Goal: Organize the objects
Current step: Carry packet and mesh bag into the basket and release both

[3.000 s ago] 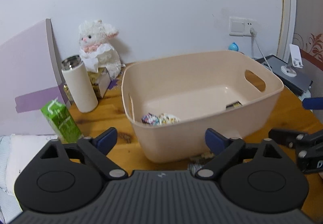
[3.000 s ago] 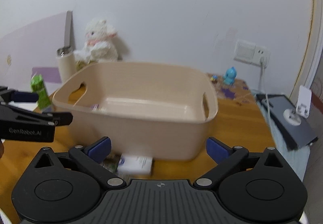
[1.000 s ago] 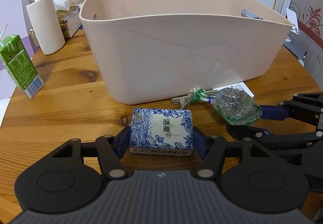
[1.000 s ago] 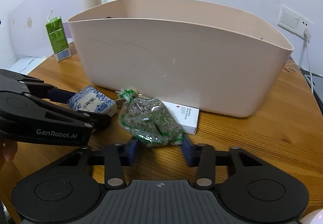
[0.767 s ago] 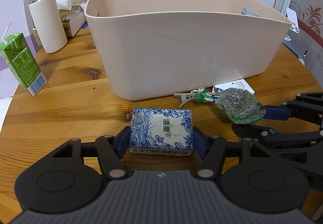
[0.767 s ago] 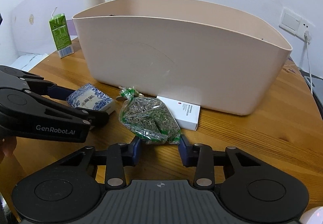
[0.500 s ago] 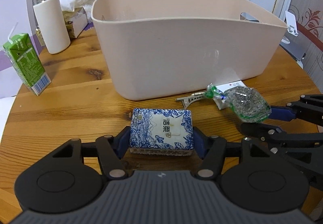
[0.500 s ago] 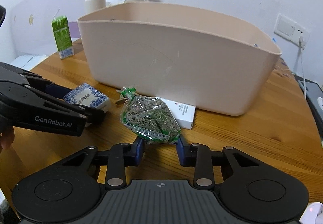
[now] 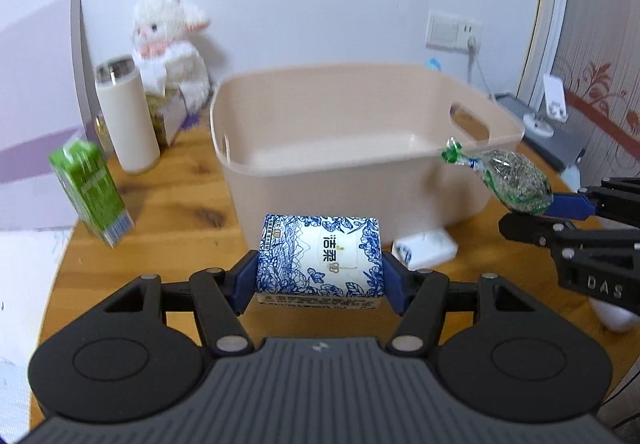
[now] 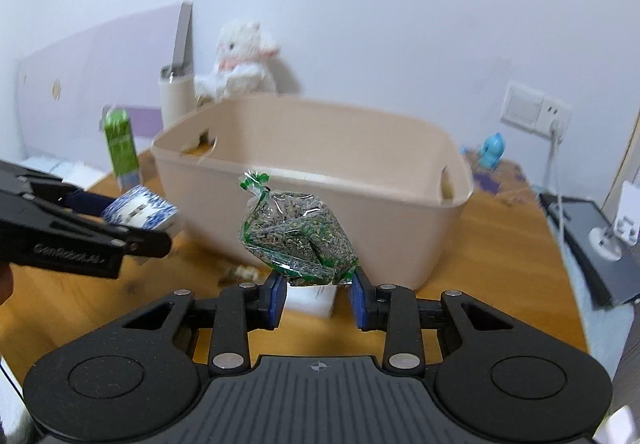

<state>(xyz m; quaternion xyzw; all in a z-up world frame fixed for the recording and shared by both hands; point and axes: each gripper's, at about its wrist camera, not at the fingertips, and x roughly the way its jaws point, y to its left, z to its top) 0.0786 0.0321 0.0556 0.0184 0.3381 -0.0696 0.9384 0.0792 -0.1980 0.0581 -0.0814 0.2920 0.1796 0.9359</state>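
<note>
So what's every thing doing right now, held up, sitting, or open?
Left claw: shut on the blue-and-white floral tissue pack, lifted.
Right claw: shut on the clear bag of green-grey bits, lifted.
Beige plastic tub: open-topped, on table.
Green drink carton: upright.
White steel-capped flask: upright, capped.

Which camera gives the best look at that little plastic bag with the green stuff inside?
The right wrist view: the clear bag of green dried bits sits centred, close and lifted, pinched at its bottom by the right gripper. The left wrist view shows it small, at the right edge, beside the beige plastic tub.
</note>
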